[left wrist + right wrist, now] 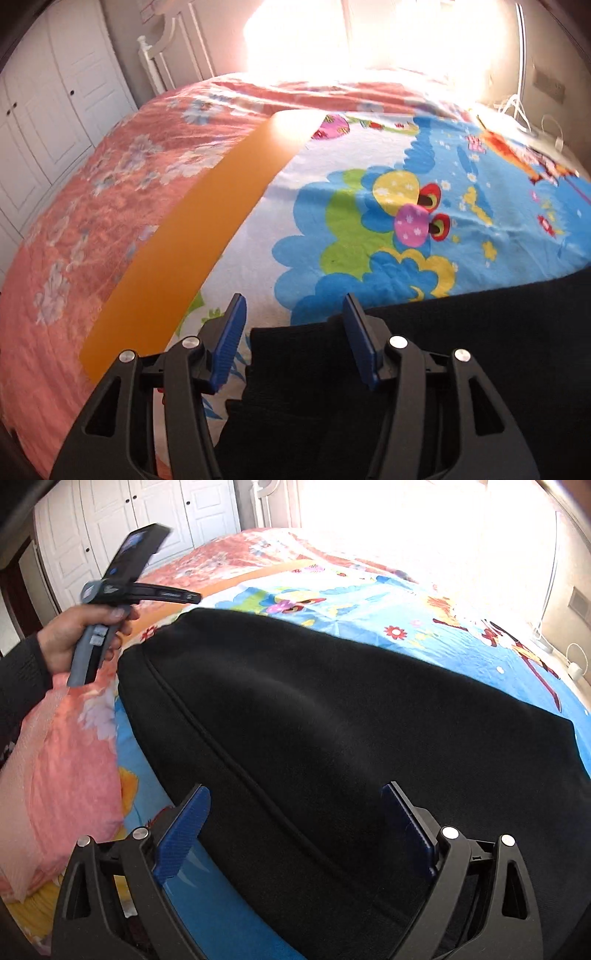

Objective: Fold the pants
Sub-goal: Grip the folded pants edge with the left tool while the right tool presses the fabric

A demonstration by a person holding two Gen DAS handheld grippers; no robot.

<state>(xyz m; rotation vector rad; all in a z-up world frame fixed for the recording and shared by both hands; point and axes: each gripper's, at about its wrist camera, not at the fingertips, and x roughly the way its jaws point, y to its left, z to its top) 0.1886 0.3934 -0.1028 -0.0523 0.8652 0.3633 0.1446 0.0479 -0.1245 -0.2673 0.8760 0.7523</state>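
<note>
Black pants lie flat across the cartoon-print sheet, with a seam running down their left side. My right gripper hangs just over their near part, blue pads wide apart and nothing pinched between them. In the left wrist view the pants fill the lower right. My left gripper is above their left end, jaws partly apart, with no cloth between the pads. The right wrist view shows a hand holding the left tool up beside the pants' far left corner.
A pink floral quilt covers the bed's left side, bordered by an orange band. White wardrobe doors stand at the left and a white headboard behind. Strong window glare fills the back. Cables lie at the far right.
</note>
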